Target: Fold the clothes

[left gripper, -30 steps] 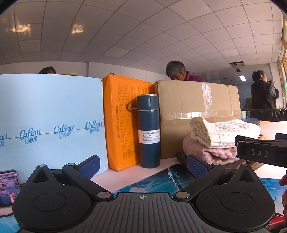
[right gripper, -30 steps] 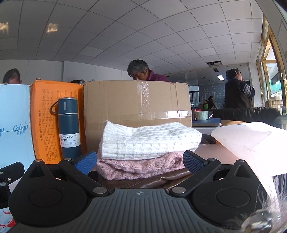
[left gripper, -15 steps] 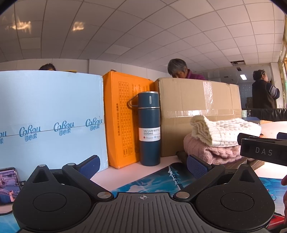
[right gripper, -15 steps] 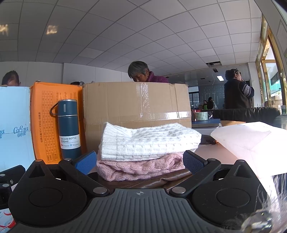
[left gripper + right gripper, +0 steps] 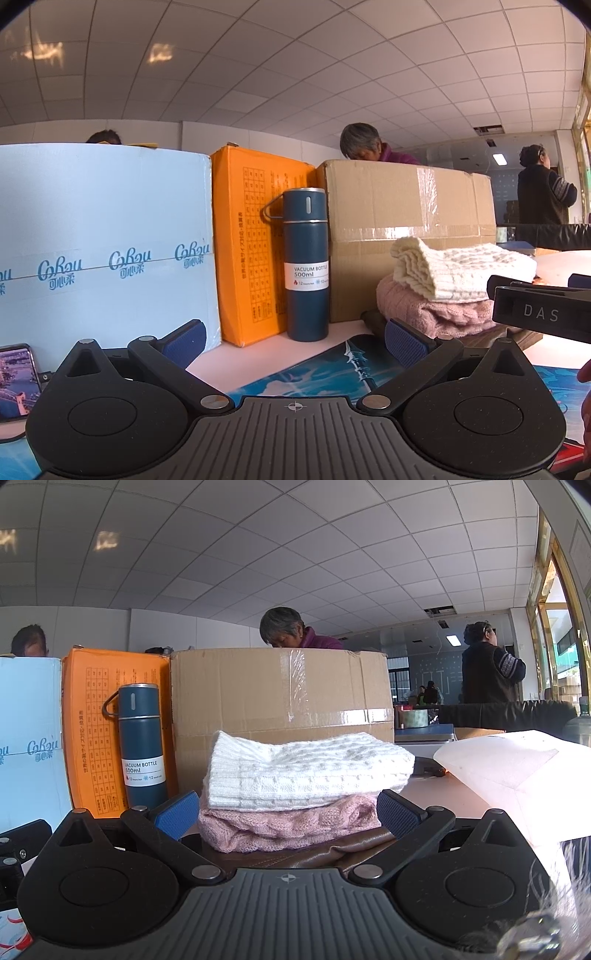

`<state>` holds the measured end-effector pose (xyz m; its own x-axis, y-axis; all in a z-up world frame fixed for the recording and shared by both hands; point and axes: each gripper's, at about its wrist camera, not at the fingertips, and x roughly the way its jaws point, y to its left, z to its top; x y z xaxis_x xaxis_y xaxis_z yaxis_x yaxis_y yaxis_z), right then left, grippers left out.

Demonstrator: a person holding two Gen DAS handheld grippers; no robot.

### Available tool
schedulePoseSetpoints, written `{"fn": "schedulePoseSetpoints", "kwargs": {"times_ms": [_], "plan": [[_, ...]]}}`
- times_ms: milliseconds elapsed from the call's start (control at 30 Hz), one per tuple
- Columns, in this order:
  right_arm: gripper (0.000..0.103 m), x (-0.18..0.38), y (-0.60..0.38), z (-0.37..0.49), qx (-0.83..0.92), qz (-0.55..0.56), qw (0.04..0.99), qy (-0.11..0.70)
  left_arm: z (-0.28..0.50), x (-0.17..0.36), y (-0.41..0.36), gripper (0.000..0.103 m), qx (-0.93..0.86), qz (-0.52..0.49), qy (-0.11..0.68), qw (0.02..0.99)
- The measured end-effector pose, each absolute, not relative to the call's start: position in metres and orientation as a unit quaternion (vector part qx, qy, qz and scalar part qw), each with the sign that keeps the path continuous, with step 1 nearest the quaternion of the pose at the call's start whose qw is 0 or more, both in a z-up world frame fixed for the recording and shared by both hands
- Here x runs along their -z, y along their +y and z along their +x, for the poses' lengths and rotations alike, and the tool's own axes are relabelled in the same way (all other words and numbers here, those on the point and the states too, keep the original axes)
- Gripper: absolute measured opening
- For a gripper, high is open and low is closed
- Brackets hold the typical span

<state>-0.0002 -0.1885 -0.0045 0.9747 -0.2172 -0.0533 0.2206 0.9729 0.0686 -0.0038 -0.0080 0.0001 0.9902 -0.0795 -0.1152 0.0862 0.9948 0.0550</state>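
Beside the orange box (image 5: 255, 251), a "VACUUM BOTTLE 500ml" flask (image 5: 306, 264) (both grippers' fingers (image 5: 404, 341) spread, empty).

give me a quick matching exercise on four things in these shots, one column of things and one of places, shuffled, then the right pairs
Things:
1. white knit
2. pink knit
3. vacuum bottle
4. phone

Places:
A. standing upright in front of the orange box
B. top of the folded stack
C. far left edge of the left wrist view, below the light blue box
D. directly under the white knit, on a brown garment

Pairs: 1-B, 2-D, 3-A, 4-C
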Motion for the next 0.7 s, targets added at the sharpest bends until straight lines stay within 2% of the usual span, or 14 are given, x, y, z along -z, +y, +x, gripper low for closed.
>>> {"fn": "schedulePoseSetpoints", "kwargs": {"times_ms": [700], "plan": [[0.103, 0.0043, -0.1885, 0.0003, 0.111, 0.036, 0.993, 0.023, -0.0022, 0.0005, -0.0094, 0.103, 0.046, 0.032, 0.063, 0.996]]}}
